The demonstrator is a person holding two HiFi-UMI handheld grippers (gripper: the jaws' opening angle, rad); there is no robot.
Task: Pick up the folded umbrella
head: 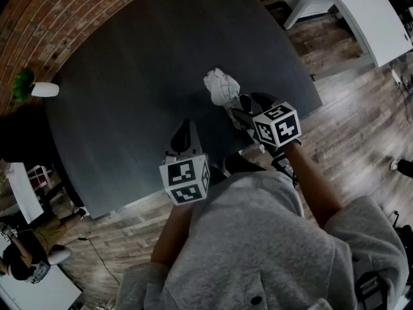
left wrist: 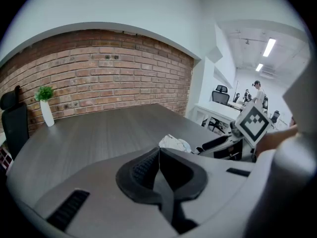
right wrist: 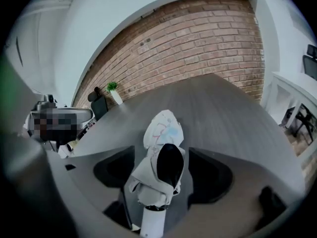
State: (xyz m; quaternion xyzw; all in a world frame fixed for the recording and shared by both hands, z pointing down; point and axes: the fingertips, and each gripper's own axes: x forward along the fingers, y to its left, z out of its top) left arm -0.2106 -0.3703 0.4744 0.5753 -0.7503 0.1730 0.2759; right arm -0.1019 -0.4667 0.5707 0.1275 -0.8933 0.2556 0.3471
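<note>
The folded umbrella [head: 221, 86] is a white bundle with a faint coloured print, lying on the dark grey table [head: 142, 63] near its front right edge. In the right gripper view the umbrella [right wrist: 163, 130] lies lengthwise between the jaws, with a black strap across it and its white handle nearest the camera. My right gripper [right wrist: 162, 152] is open around it, with a gap on each side. From above, the right gripper [head: 248, 107] sits just behind the umbrella. My left gripper [head: 184, 136] hovers over the table to the left, shut with nothing in it [left wrist: 158, 155]. The umbrella [left wrist: 174, 143] shows just beyond it.
A small green plant in a white vase [head: 35, 89] stands at the table's far left by the brick wall [left wrist: 109, 68]. A black chair [left wrist: 12, 123] is beside it. White desks [head: 361, 18] and a wood floor lie past the table's right edge.
</note>
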